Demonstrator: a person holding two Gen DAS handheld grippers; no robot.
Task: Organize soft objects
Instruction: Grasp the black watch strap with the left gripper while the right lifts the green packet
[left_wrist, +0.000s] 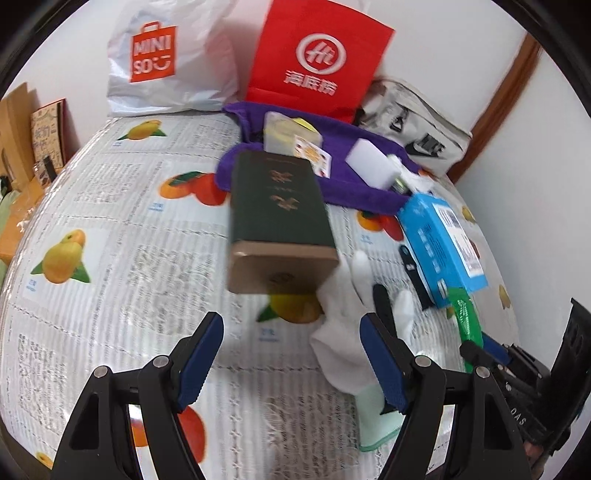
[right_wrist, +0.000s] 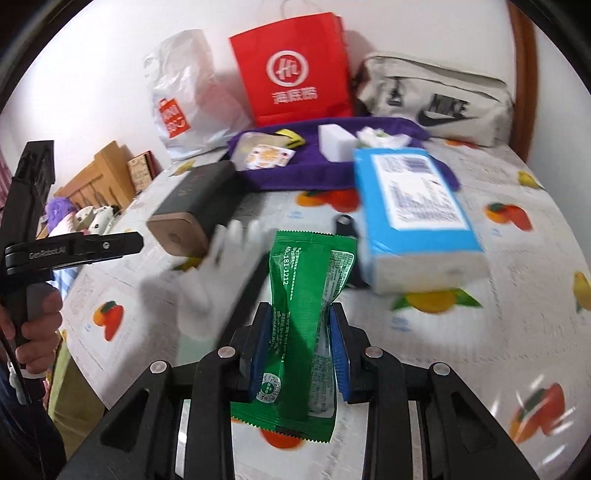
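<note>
My right gripper (right_wrist: 300, 317) is shut on a green soft packet (right_wrist: 306, 306) and holds it above the table; the packet also shows in the left wrist view (left_wrist: 466, 325). My left gripper (left_wrist: 291, 328) is open and empty, low over the tablecloth, with a white glove (left_wrist: 351, 332) under its right finger. The glove also shows in the right wrist view (right_wrist: 218, 280). A purple cloth (left_wrist: 332, 173) lies at the back with a white sponge block (left_wrist: 373, 164) and a card packet (left_wrist: 291, 138) on it.
A dark green box (left_wrist: 280, 225) lies in the middle and a blue box (left_wrist: 439, 243) to the right. A black strap (left_wrist: 413, 273) lies beside the blue box. A Miniso bag (left_wrist: 162, 55), a red paper bag (left_wrist: 317, 59) and a grey Nike bag (left_wrist: 417, 133) stand at the back wall.
</note>
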